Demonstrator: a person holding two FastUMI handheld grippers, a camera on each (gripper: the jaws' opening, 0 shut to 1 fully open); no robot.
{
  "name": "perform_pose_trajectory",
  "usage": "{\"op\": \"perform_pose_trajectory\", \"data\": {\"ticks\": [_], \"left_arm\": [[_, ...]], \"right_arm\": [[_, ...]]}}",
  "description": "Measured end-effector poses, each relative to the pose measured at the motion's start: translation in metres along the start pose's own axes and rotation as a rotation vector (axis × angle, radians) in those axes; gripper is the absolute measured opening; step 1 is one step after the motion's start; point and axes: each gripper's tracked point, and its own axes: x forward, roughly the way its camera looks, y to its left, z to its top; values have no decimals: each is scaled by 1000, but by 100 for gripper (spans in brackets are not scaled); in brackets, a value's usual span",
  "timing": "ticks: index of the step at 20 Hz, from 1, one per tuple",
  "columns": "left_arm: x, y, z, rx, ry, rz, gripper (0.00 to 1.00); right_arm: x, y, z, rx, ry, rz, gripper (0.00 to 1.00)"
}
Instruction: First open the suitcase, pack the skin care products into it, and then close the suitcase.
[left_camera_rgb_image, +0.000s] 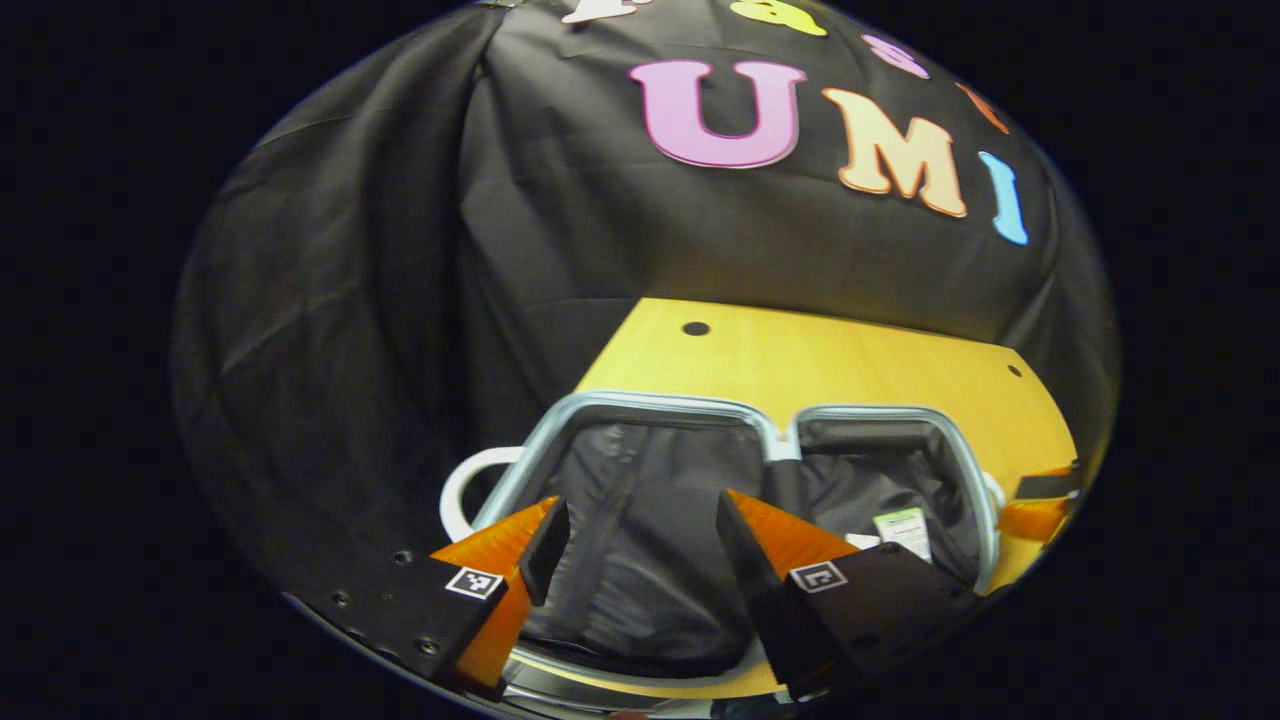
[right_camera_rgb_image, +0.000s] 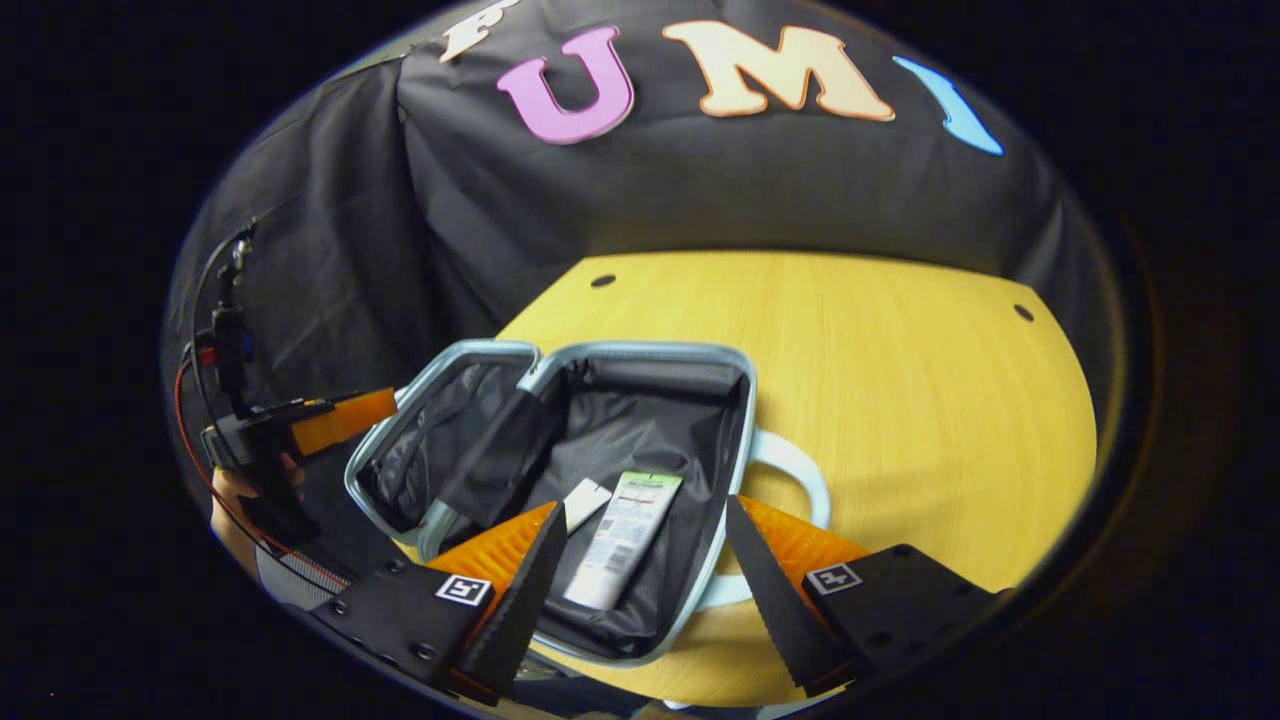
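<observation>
The pale blue suitcase (right_camera_rgb_image: 740, 420) lies open on the yellow table (right_camera_rgb_image: 900, 400), both black-lined halves facing up. A white skin care tube (right_camera_rgb_image: 620, 540) with a green band lies in the right half, a smaller white item (right_camera_rgb_image: 585, 500) beside it. My right gripper (right_camera_rgb_image: 640, 575) hovers open just above that half, the tube between and below its fingers. In the left gripper view the suitcase (left_camera_rgb_image: 770, 425) lies ahead, and the tube (left_camera_rgb_image: 905, 530) shows in its right half. My left gripper (left_camera_rgb_image: 635, 550) stands open over the left half. The left gripper (right_camera_rgb_image: 300, 430) and a hand appear at far left.
The suitcase's white handles (right_camera_rgb_image: 800, 470) (left_camera_rgb_image: 460, 490) stick out at its sides. The yellow table (left_camera_rgb_image: 850, 360) stretches bare beyond and to the right of the case, with small dark holes (right_camera_rgb_image: 603, 281) near its far edge. Black cloth walls surround it.
</observation>
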Motion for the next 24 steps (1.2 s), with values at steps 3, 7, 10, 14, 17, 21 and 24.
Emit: {"op": "perform_pose_trajectory", "data": {"ticks": [3, 7, 10, 14, 17, 21, 24], "left_arm": [[3, 87, 9, -45, 9, 72, 92], [27, 147, 1, -47, 54, 167, 93], [54, 144, -19, -34, 122, 216, 93], [80, 162, -53, -106, 230, 208, 93], [93, 176, -71, -148, 310, 177, 92], [101, 183, -85, -216, 399, 134, 75], [115, 168, -91, -247, 425, 85, 53]], "right_arm": [[-17, -7, 22, -12, -97, -7, 92], [-33, -34, 30, -37, -140, -71, 98], [-46, -60, 29, -59, -154, -141, 98], [-61, -86, 25, -18, -146, -217, 98], [-69, -102, 24, -26, -142, -272, 98], [-78, -120, 17, -87, -121, -328, 92], [-80, -125, 11, -48, -111, -333, 98]]}}
